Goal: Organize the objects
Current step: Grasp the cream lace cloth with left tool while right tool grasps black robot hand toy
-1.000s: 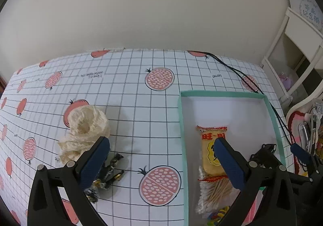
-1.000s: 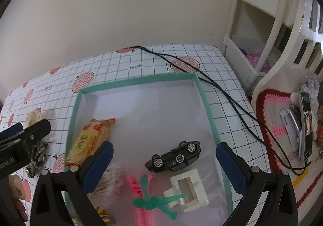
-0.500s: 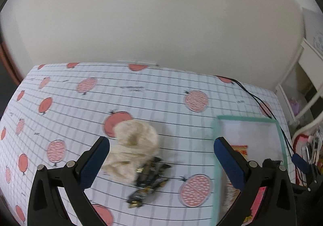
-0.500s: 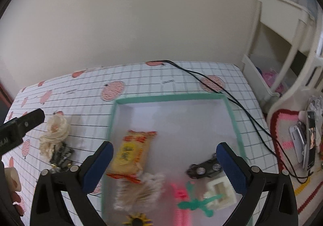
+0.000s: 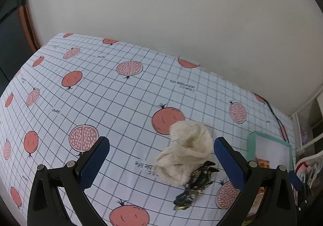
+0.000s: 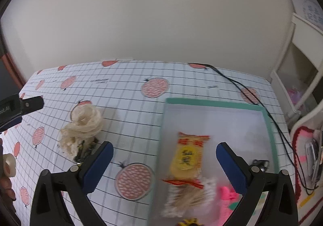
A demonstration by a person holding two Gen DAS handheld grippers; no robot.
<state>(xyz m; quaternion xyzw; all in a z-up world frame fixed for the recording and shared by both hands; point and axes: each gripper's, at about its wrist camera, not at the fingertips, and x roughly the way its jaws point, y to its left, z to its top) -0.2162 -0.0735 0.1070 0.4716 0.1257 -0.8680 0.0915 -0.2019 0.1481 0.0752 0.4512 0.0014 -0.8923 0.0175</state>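
Across the left wrist view, the left gripper has its fingers spread wide and empty above the desk, which carries a grid cloth printed with red fruit. Right of frame centre, a cream cloth bundle lies on the desk, touching a dark crumpled wrapper at its lower right edge. At far right, the corner of a green-rimmed box shows.

Across the right wrist view, the right gripper is likewise spread and empty. Cloth bundle and wrapper sit left of centre. The box occupies the right half and holds a yellow snack packet, a bag of cotton swabs, a pink item and a partly hidden dark toy car. A black cable runs along the box's right side.
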